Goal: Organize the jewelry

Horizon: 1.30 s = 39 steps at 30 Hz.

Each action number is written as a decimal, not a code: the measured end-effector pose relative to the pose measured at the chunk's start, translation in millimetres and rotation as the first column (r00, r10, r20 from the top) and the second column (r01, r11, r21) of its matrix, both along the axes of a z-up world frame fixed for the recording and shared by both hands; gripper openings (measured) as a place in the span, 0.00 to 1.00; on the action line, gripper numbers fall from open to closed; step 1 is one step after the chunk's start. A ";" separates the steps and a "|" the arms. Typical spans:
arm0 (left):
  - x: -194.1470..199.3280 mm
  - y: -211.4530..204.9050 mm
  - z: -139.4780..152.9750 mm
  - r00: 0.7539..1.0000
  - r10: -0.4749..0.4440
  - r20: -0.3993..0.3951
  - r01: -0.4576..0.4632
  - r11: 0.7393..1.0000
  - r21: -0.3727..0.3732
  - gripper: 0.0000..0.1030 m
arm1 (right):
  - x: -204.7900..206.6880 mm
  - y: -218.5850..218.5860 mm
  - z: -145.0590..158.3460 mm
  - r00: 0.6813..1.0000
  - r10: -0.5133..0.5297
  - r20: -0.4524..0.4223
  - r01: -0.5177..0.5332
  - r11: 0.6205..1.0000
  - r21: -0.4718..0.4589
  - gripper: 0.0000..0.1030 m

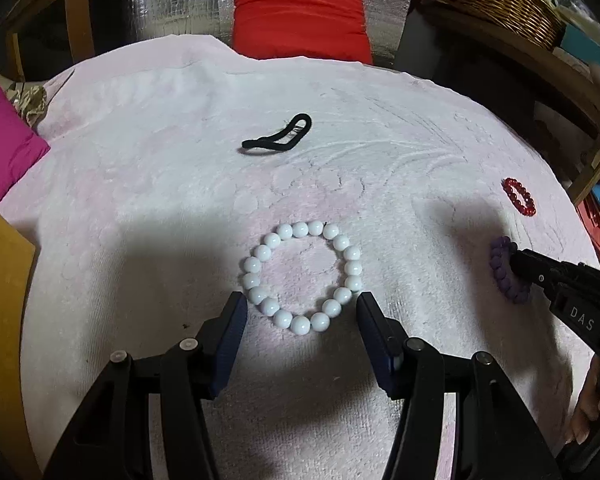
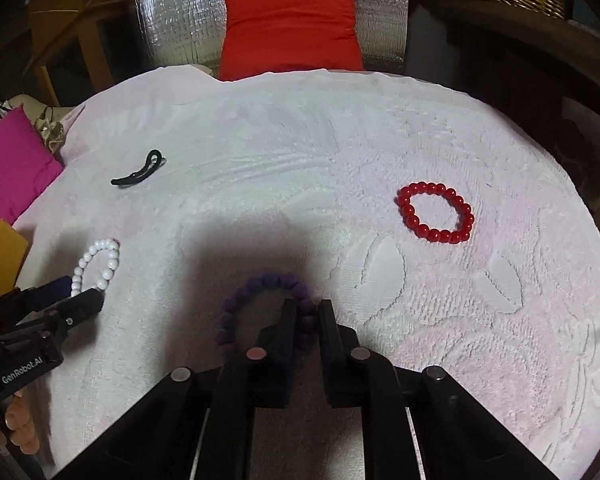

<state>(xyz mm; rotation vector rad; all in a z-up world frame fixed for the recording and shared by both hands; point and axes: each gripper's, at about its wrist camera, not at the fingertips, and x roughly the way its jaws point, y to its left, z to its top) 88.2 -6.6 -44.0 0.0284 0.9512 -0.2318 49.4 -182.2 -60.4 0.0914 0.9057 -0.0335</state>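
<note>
While "GenRobot.AI" marks the left tongs, "DAS" marks the right tongs

Bright centre, hard shadows, dark warped edges

The right gripper is pinching the near-right side of the purple bead bracelet lying on the pale pink towel. A red bead bracelet is resting well to its right, while the left gripper, its jaws apart, is straddling the near end of the white bead bracelet at left, with a black hair clip lying beyond
</note>
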 end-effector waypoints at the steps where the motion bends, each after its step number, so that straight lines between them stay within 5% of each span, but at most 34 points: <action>1: -0.6 -0.9 -0.3 1.000 -0.002 0.005 0.002 1.000 0.009 0.56 | 0.7 0.0 0.0 1.000 -0.001 -0.002 0.001 1.000 0.002 0.11; 8: -4.3 -7.5 0.5 0.999 -0.017 0.036 0.016 0.999 0.049 0.26 | 2.7 -2.0 -0.7 1.000 -0.009 -0.008 0.009 1.000 0.022 0.11; 15: -7.1 -10.7 5.8 0.997 -0.006 0.080 0.000 0.996 0.086 0.18 | 2.2 -2.4 -1.0 1.000 -0.013 -0.010 0.014 0.999 0.035 0.11; 16: -7.3 -10.4 6.7 0.996 -0.006 0.085 -0.001 0.996 0.087 0.09 | 1.9 -2.7 -1.0 1.000 -0.014 -0.011 0.014 0.999 0.038 0.11; 39: -14.8 21.8 18.5 0.993 0.026 0.113 -0.034 0.997 0.070 0.09 | -1.2 9.6 10.5 0.999 -0.008 0.038 0.003 0.991 0.133 0.11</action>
